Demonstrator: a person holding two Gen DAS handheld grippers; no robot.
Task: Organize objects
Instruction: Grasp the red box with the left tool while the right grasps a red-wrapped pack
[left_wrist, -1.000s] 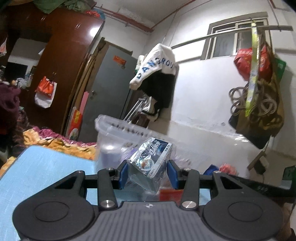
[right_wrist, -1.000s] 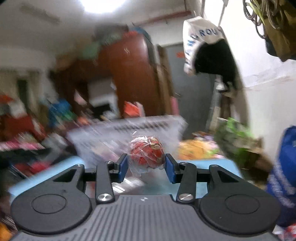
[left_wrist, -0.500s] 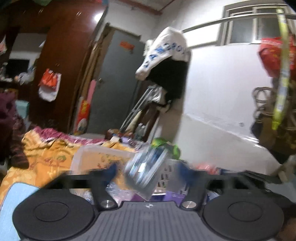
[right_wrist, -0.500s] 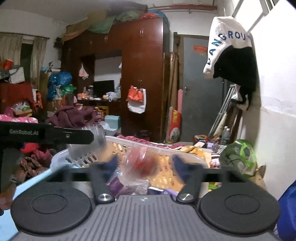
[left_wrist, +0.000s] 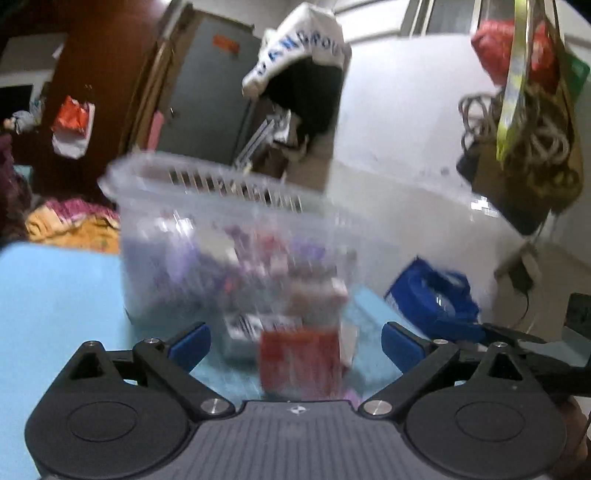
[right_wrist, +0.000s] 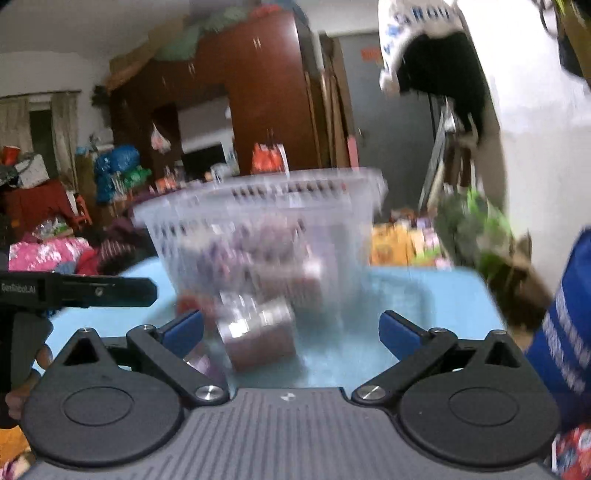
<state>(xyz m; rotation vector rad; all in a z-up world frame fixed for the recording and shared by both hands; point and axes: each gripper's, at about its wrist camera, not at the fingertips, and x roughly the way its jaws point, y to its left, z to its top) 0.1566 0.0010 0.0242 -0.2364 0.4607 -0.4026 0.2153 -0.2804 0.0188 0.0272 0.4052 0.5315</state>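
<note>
My left gripper (left_wrist: 295, 341) and right gripper (right_wrist: 291, 330) have both just sprung wide and hold nothing now, their wrapped packets gone, apparently dropped into the clear slotted plastic basket (left_wrist: 221, 229) at twelve o'clock, so I fetch more.

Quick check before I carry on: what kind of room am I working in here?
Most likely a lived-in bedroom or storage room in a home. A tall brown wardrobe with bundles piled on top, clothes hanging on the white wall, and heaps of fabric and bags around the blue table point to that.
</note>
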